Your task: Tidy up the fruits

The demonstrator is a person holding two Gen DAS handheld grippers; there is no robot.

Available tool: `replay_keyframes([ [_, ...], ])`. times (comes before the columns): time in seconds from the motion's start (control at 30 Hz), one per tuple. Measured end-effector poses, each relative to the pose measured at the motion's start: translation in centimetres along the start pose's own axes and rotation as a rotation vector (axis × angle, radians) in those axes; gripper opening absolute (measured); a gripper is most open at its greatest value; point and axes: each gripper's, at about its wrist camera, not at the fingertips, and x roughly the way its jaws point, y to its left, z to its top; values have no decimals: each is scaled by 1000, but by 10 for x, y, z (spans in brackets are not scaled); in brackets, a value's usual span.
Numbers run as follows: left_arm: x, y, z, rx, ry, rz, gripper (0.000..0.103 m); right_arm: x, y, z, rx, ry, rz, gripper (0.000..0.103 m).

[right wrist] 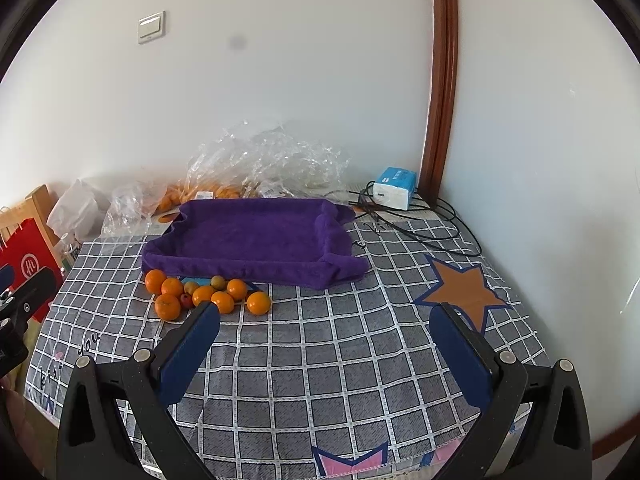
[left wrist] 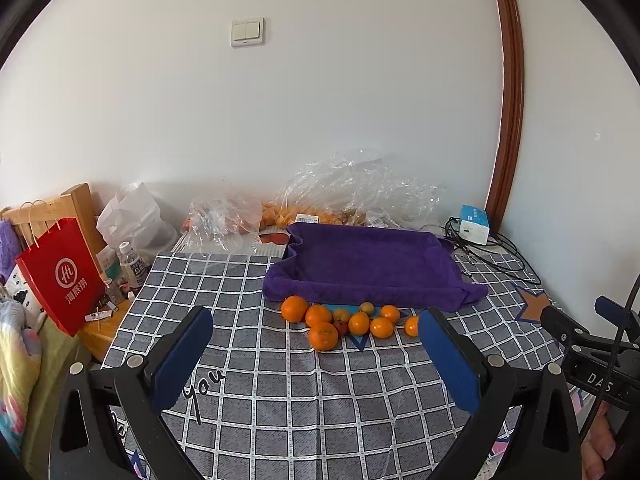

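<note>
The left tool (left wrist: 316,336) hangs with its jaws apart and empty, straight behind the fruits (left wrist: 344,322), which lie on the counter (left wrist: 280,400) before the purple tray (left wrist: 372,264). The right tool (right wrist: 324,330), also apart, has them to its left, so the left is nearer, I think.

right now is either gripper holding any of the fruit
No, nothing is held. The left gripper and right gripper are both open and empty, above the tablecloth, short of the oranges by the purple tray.
</note>
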Motion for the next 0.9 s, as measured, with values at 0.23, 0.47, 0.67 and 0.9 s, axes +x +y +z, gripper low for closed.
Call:
replay_keyframes([
  [0.23,-1,0,0,7,-2,1,103,-2,2,0,1,-8,3,103],
  [0.47,-3,1,0,-5,-3,0,103,-3,3,0,-2,-9,6,103],
  [0.67,-4,1,0,-4,-4,-1,103,-4,6,0,-10,-10,4,103],
  [0.9,-5,1,0,-9,-5,-5,103,-5,5,1,-7,-14,6,103],
])
